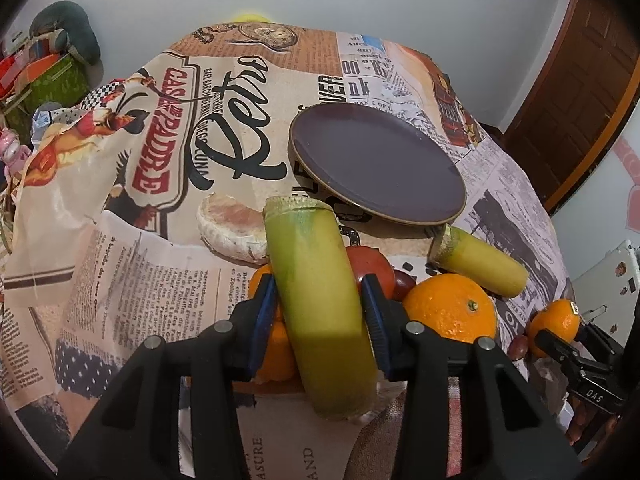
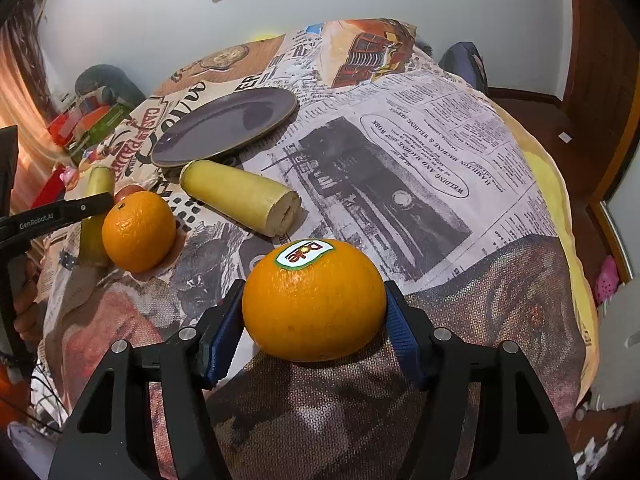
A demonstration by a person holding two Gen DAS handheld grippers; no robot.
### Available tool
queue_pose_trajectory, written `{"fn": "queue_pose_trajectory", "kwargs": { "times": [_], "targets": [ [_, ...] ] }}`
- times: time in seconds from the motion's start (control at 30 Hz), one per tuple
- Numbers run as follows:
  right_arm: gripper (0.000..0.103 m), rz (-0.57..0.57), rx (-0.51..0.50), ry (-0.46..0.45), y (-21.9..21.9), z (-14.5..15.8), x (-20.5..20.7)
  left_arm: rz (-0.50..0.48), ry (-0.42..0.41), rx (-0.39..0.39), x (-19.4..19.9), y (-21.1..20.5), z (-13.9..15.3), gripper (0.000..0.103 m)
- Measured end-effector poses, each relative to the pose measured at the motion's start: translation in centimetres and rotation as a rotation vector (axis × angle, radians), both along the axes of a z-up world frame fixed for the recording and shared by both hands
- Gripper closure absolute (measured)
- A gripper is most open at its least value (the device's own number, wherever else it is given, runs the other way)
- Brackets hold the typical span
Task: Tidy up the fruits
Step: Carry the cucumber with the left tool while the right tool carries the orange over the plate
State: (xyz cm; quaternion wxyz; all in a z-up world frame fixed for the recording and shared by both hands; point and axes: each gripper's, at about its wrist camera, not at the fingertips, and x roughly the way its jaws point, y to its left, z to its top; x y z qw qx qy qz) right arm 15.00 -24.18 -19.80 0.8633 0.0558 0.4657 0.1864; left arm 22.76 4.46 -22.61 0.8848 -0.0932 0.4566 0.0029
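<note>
The left gripper [image 1: 320, 312] has its jaws clamped on a yellow-green cane piece [image 1: 320, 300], gripped across the middle so that its cut end points away toward the plate [image 1: 376, 168]. Both blue pads [image 1: 264, 320] press against its sides. Beneath and behind the held cane piece lie an orange [image 1: 276, 352], partly hidden, and a red apple [image 1: 372, 268]. Just right of the apple sits a second orange [image 1: 450, 306] with its stem scar facing up, and beyond it a shorter cane piece [image 1: 480, 260] lies on the counter [image 1: 132, 300] close to the plate's near rim. A pale, flat round thing [image 1: 230, 226] lies left of the held cane; what it is cannot be told.

The right gripper [image 2: 314, 320] has its jaws closed on a large orange with a sticker [image 2: 314, 300], the label facing up. The fruit seems to rest on or just above the printed cloth. Ahead of it, the short cane piece [image 2: 240, 196] lies tilted with its cut end toward the camera, just beside the dark plate [image 2: 224, 128], which holds nothing. The second orange [image 2: 138, 230] sits to the left, near the other gripper's black finger [image 2: 60, 212].
</note>
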Motion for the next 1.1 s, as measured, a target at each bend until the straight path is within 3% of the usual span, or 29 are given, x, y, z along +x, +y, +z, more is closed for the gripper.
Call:
{"fn": "queue_pose_trajectory", "kwargs": {
  "times": [0.2, 0.67, 1.1],
  "targets": [
    [0.041, -0.002, -0.011, -0.023, 0.1, 1.0, -0.1, -0.031, -0.024, -0.014, -1.0, -0.5, 1.2, 0.064],
    [0.041, 0.028, 0.011, -0.207, 1.7, 7.0, 0.8, -0.068, -0.190, 0.022, -4.4, -1.6, 7.6, 0.065],
    [0.041, 0.072, 0.020, -0.385, 4.5, 12.0, 3.0, -0.043, -0.316, 0.041, -2.8, -0.2, 12.0, 0.065]
  ]
}}
